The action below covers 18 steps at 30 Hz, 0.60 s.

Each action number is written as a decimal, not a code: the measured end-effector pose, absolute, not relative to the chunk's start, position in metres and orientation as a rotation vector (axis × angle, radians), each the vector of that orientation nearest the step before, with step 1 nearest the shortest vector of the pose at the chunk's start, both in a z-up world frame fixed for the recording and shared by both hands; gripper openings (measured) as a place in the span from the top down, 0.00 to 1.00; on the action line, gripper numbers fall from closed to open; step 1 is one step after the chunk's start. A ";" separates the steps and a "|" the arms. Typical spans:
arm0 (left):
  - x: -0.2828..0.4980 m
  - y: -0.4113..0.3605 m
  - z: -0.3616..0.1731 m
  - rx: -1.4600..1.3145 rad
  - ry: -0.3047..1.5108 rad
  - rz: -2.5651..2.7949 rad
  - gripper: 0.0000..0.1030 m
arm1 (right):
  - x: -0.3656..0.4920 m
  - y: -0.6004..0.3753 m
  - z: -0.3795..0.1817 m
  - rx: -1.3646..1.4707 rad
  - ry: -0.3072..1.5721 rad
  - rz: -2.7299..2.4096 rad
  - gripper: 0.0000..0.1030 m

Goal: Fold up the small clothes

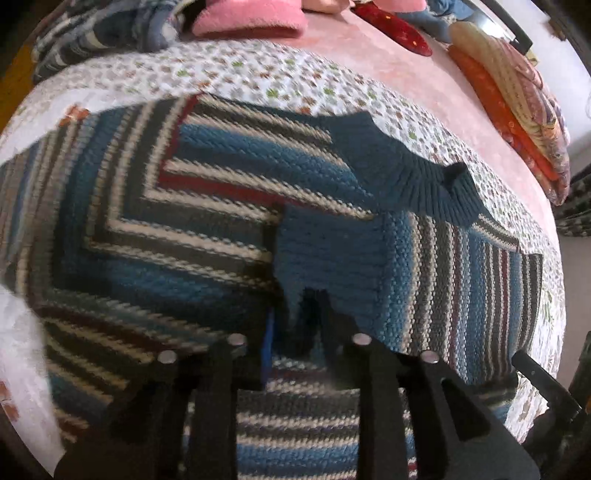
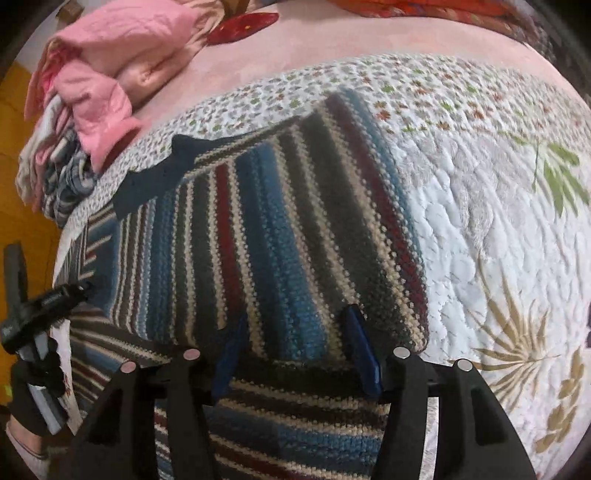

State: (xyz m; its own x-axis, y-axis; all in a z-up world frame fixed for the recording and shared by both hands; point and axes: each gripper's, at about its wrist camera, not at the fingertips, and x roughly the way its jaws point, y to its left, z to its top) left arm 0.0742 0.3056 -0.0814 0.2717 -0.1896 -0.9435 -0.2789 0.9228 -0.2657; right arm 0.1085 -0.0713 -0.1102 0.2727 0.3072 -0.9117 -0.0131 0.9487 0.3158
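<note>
A striped knitted sweater (image 1: 221,229) lies spread on the bed, on top of a white quilt (image 1: 258,77) printed with small flowers. Its bands run blue, grey, cream and dark red, and a ribbed teal collar (image 1: 413,173) shows at the far edge.

The left gripper (image 1: 295,325) is right down at the knit, its fingers (image 1: 267,343) close together with a teal cuff (image 1: 328,254) caught between them; that cuff end of the sleeve lies folded across the body of the sweater, directly ahead of the tips. Motion blur softens the picture, but the cuff's lower edge clearly dips into the gap.

The right gripper (image 2: 299,354) sits at the other side of the garment. Its blue fingers (image 2: 364,354) stand well apart, and a folded panel of the stripes lies between them, its near edge level with the tips; I cannot tell whether the pads touch the wool.

In the right wrist view the person's gloved left hand (image 2: 33,391) holds the other tool at the left margin. Behind the sweater sit a heap of pink clothes (image 2: 110,62) and a red item (image 2: 243,26) on the pink bedsheet (image 1: 424,74).
</note>
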 end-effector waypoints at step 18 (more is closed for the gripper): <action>0.061 0.248 -0.100 -0.251 1.336 -0.087 0.59 | 0.109 -0.027 -0.132 0.254 1.315 0.263 0.43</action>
